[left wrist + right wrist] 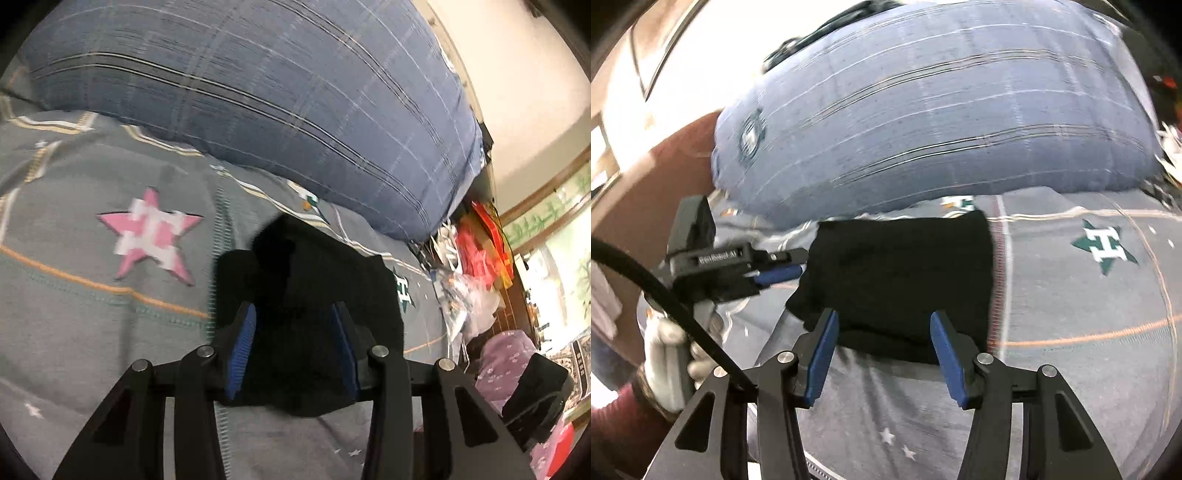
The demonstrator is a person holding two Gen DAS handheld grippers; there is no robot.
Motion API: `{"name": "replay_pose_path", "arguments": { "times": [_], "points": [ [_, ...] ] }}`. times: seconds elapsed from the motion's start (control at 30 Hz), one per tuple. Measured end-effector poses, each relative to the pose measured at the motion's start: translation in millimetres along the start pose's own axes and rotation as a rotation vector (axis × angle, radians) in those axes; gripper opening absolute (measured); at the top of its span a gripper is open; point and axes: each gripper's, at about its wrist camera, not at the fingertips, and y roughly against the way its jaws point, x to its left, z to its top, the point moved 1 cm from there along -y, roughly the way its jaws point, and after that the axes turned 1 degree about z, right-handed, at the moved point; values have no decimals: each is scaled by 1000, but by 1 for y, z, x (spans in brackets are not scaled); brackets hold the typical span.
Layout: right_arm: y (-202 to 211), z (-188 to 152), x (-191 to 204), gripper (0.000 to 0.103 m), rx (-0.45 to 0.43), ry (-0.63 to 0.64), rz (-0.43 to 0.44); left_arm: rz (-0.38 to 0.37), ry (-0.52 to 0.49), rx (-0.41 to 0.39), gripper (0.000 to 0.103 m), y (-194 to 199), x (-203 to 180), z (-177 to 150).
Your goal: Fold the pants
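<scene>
Black pants (901,280) lay folded into compact rectangle on grey star-print bed cover (1071,369), just before big blue plaid pillow (942,110). Right tool (884,319) hovered over pants' near edge, blue pads spread, nothing pinched. Left tool (293,314) sat at pants' other side, jaws parted, dark cloth lying between them, pads not pressing it. Gloved hand (670,354) gripped left tool's handle. Bags and clutter (476,258) lay piled beside bed; contents unclear.
</scene>
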Motion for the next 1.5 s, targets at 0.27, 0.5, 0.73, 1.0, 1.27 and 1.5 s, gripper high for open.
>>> {"name": "replay_pose_path", "arguments": {
  "times": [0.27,0.5,0.73,1.0,1.27,1.5],
  "points": [
    [-3,-1,-7,57,29,-21,-13,139,-88,147,3,-15,-5,-24],
    [-39,30,9,57,63,0,35,69,-8,129,4,-8,12,-34],
    [-131,65,51,58,312,-65,267,10,42,100,5,-5,23,-38],
    [-215,74,36,58,413,-339,309,-17,105,83,6,0,44,-30],
    [-125,105,7,62,184,-328,329,5,100,-12,13,40,37,-20],
    [-104,95,-63,63,165,-426,208,25,25,-25,36,7,6,6]
  ]
}}
